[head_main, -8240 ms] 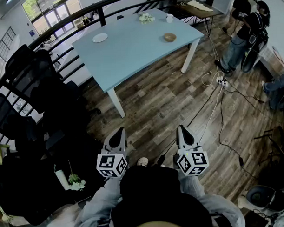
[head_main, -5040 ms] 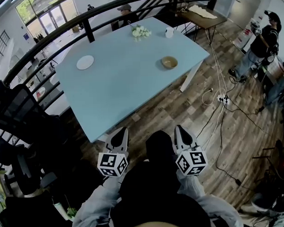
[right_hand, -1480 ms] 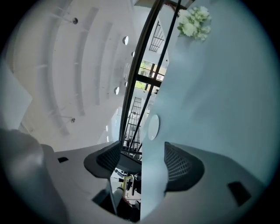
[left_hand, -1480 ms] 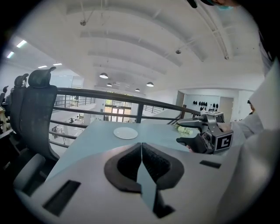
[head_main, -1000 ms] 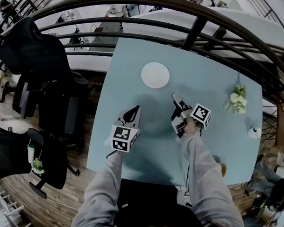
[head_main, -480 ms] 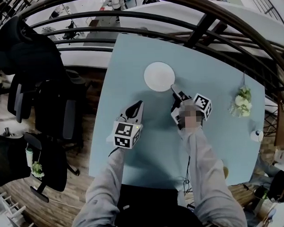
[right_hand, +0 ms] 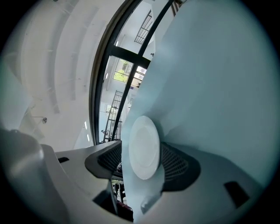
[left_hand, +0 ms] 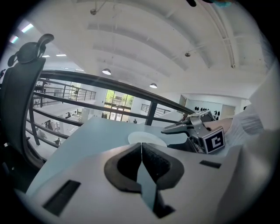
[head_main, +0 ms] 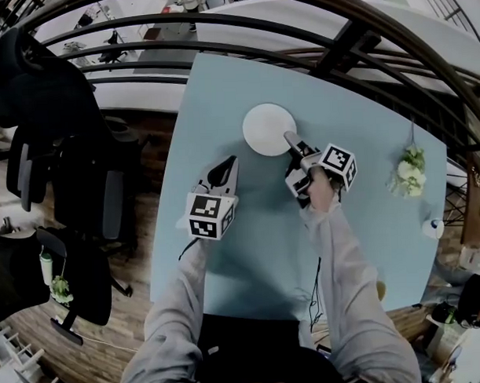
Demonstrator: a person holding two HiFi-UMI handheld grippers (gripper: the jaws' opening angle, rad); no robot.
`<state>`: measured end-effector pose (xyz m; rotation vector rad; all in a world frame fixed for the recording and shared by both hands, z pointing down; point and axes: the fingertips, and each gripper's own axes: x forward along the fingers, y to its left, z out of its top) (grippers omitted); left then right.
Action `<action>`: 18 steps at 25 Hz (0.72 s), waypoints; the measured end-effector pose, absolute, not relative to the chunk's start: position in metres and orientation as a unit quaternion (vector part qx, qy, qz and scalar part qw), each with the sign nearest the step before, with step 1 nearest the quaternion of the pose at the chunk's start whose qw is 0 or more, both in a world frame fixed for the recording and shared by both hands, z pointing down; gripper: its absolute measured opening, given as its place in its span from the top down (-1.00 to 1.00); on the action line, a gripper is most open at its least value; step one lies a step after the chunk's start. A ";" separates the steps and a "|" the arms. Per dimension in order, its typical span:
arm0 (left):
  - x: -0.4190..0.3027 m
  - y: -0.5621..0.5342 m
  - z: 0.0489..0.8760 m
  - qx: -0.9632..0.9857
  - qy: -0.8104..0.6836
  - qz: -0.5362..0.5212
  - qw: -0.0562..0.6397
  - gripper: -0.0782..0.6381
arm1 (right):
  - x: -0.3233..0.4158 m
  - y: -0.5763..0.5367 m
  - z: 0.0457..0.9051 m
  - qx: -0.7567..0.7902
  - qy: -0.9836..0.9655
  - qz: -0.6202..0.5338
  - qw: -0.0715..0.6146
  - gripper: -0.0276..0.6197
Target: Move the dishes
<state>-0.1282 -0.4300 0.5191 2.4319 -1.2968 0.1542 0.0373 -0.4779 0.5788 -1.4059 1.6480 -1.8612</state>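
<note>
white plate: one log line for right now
white plate: on blue table | right gripper: open, just closing, plate rim between jaws | left gripper: shut, empty

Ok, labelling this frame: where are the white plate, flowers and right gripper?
white plate (head_main: 266, 129), head view, centre of the dish
flowers (head_main: 407, 173), head view, the white blooms
right gripper (head_main: 290, 141), head view, between its fingertips

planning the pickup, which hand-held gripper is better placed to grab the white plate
Right. The right hand-held gripper is open at the plate rim; the left hand-held gripper is shut and farther off.
</note>
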 end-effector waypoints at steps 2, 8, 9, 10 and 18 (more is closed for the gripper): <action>-0.132 -0.435 0.520 0.862 -0.466 0.051 0.193 0.73 | 0.036 -0.482 0.581 -0.490 0.567 -0.648 0.135 0.02; -0.138 -0.437 0.527 0.858 -0.470 0.048 0.202 0.73 | 0.039 -0.481 0.594 -0.514 0.535 -0.657 0.132 0.37; -0.138 -0.437 0.528 0.858 -0.470 0.049 0.203 0.73 | 0.039 -0.481 0.596 -0.516 0.532 -0.659 0.131 0.43; -0.138 -0.437 0.529 0.857 -0.470 0.050 0.204 0.73 | 0.041 -0.480 0.599 -0.517 0.527 -0.661 0.131 0.48; -0.137 -0.432 0.528 0.856 -0.469 0.054 0.208 0.73 | 0.040 -0.480 0.606 -0.516 0.509 -0.672 0.154 0.81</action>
